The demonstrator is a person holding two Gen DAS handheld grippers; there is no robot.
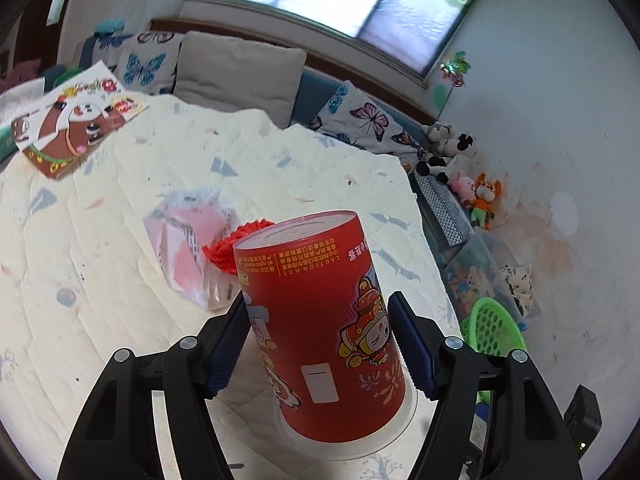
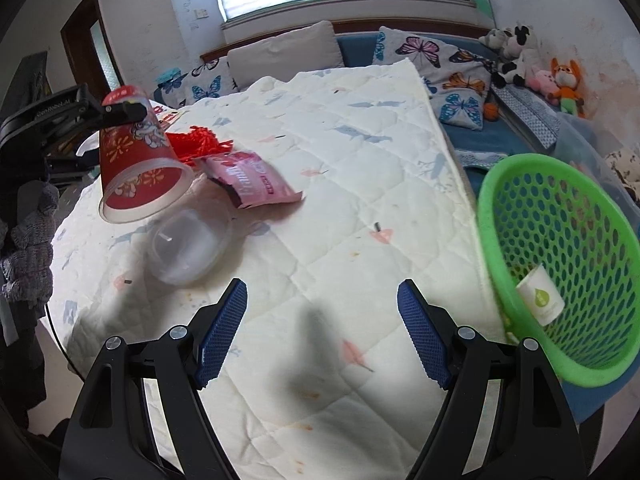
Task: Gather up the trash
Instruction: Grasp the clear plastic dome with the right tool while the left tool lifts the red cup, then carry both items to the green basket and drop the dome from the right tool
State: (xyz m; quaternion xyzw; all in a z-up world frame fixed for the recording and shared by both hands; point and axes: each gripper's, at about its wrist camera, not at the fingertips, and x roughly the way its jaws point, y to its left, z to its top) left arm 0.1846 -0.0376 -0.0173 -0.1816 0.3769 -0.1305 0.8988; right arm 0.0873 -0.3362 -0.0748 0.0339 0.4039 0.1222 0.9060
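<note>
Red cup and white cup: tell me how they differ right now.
The red cup is clamped upside down in the left gripper, lifted off the quilt; the white cup lies loose inside the green basket. The red cup carries cartoon figures and a clear lid at its mouth; the white cup is plain apart from a green drop logo. Both are disposable paper cups.

quilted white cover (image 2: 360,168) with small pale prints spread over round table, few brownish stains near front edge. on it lay clear plastic lid (image 2: 188,246), dome up, left of centre; pink snack wrapper (image 2: 252,178) just behind lid; red knitted piece (image 2: 200,146) beyond wrapper, partly hidden. printed cartoon sheet (image 1: 68,120) lay at far left edge of cover. green perforated basket (image 2: 560,264) sat at right edge, tilted; whether it rested on cover could not be told.
</note>
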